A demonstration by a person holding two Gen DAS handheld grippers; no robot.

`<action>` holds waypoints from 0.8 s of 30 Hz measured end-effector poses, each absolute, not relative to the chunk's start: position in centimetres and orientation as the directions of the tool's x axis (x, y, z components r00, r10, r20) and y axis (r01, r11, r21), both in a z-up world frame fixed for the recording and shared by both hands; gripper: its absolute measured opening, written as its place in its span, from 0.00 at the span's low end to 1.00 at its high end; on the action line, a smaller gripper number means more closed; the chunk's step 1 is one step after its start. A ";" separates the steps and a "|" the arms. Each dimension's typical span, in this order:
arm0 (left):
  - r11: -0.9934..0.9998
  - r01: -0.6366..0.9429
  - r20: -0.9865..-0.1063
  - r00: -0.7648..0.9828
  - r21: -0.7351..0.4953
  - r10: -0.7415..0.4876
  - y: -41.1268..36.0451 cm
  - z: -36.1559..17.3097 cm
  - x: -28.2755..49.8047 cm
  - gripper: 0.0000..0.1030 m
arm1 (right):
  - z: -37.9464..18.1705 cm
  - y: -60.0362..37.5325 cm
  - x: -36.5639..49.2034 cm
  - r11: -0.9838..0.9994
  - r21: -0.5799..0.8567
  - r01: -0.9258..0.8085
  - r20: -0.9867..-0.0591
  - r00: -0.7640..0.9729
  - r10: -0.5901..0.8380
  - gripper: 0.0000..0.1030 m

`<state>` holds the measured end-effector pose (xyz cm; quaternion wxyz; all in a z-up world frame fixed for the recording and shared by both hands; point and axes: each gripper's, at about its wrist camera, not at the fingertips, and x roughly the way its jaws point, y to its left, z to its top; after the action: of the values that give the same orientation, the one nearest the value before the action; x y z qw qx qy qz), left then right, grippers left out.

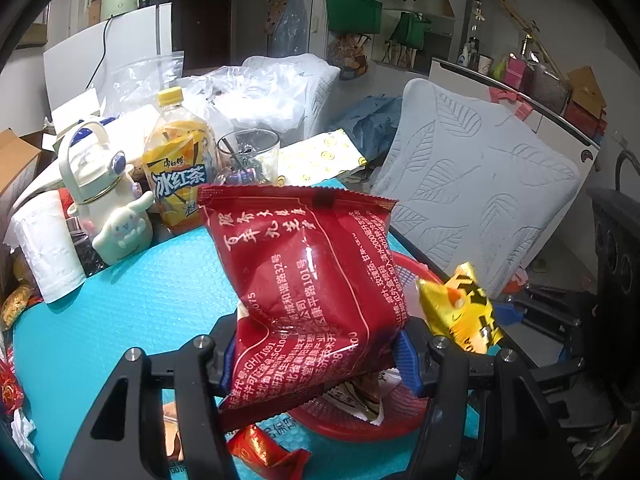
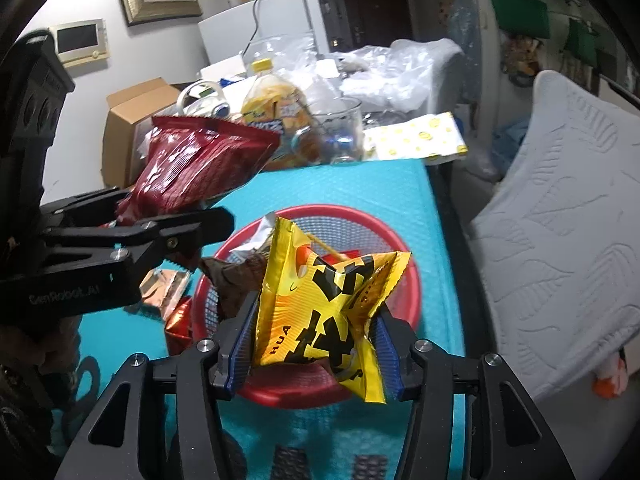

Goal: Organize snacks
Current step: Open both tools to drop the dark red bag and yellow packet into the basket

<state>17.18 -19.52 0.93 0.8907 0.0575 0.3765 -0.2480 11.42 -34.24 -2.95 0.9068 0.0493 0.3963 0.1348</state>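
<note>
Red pack is sitting pinched between the left gripper pads, jaws partway closed on its lower end, w/ most of the pack sticking up above the fingers. Left wrist view: the pack is hanging over the near rim of the red basket, which is resting on the blue mat. Risk here: the grip is catching only the bottom strip, so the top-heavy pack is likely to flop or slide out before it's over the basket centre. Loose wrappers lying just outside the rim could get knocked further off. A bottle, glass and mug are standing at the mat's far end, well apart, so little danger there.

Right wrist view: yellow pack is being held by the right gripper, jaws partway closed & squeezing its sides, directly above the basket, which is already holding a few wrappers. The left gripper is hovering close on the left w/ the red pack. Risk: both tools are crowding one small basket, so they could bump, and the puffy yellow pack could bounce off the pile & over the rim toward the mat edge.
</note>
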 end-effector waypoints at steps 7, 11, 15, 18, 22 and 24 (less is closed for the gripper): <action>0.864 0.495 -0.705 0.582 -0.089 -0.406 -19.9 0.4 17.9 0.58 | -4.4 -34.1 12.6 0.943 0.247 -0.222 -0.725 0.603 0.332 0.67; 0.853 0.513 -0.705 0.570 -0.095 -0.422 -20.3 0.2 18.2 0.58 | -4.7 -34.4 12.4 0.943 0.254 -0.216 -0.730 0.596 0.334 0.69; 0.833 0.544 -0.705 0.554 -0.096 -0.443 -21.2 0.0 18.3 0.58 | -4.5 -35.0 12.0 0.952 0.240 -0.190 -0.732 0.609 0.306 0.69; 0.817 0.570 -0.707 0.544 -0.084 -0.452 -22.1 -0.1 18.4 0.58 | -4.4 -35.6 11.6 0.960 0.224 -0.167 -0.733 0.620 0.278 0.69; 0.796 0.600 -0.737 0.502 -0.081 -0.452 -23.6 -0.6 18.7 0.59 | -4.4 -36.7 11.5 0.966 0.223 -0.133 -0.733 0.630 0.256 0.69; 0.784 0.608 -0.758 0.453 -0.123 -0.470 -24.0 -1.2 19.2 0.60 | -4.3 -37.1 11.4 0.964 0.238 -0.120 -0.730 0.632 0.259 0.69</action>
<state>19.21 -23.97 -1.19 0.8482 0.0830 0.4155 -0.3177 11.38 -37.14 -4.33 0.8995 0.0835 0.4157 0.1052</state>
